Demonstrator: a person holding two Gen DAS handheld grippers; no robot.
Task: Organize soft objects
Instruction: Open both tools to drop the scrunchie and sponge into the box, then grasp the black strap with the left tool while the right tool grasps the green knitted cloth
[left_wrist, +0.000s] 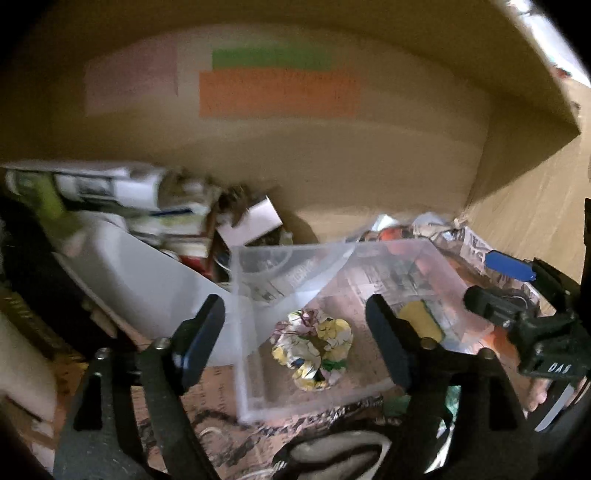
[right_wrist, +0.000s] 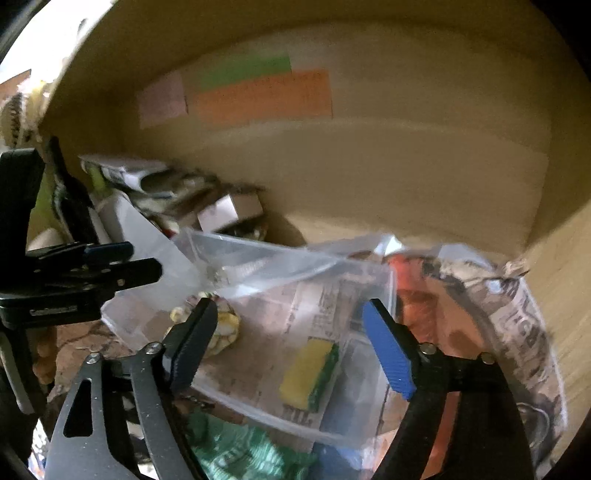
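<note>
A clear plastic box stands on newspaper. Inside it lie a floral fabric scrunchie and a yellow-and-green sponge. My left gripper is open and empty, its fingers on either side of the scrunchie, above the box. My right gripper is open and empty over the box, with the sponge between its fingers. The right gripper shows in the left wrist view at the right; the left gripper shows in the right wrist view at the left.
A large cardboard box with orange, green and pink labels stands behind. A white plastic container and a pile of small boxes and papers lie at the left. Green fabric and an orange thing lie near the box.
</note>
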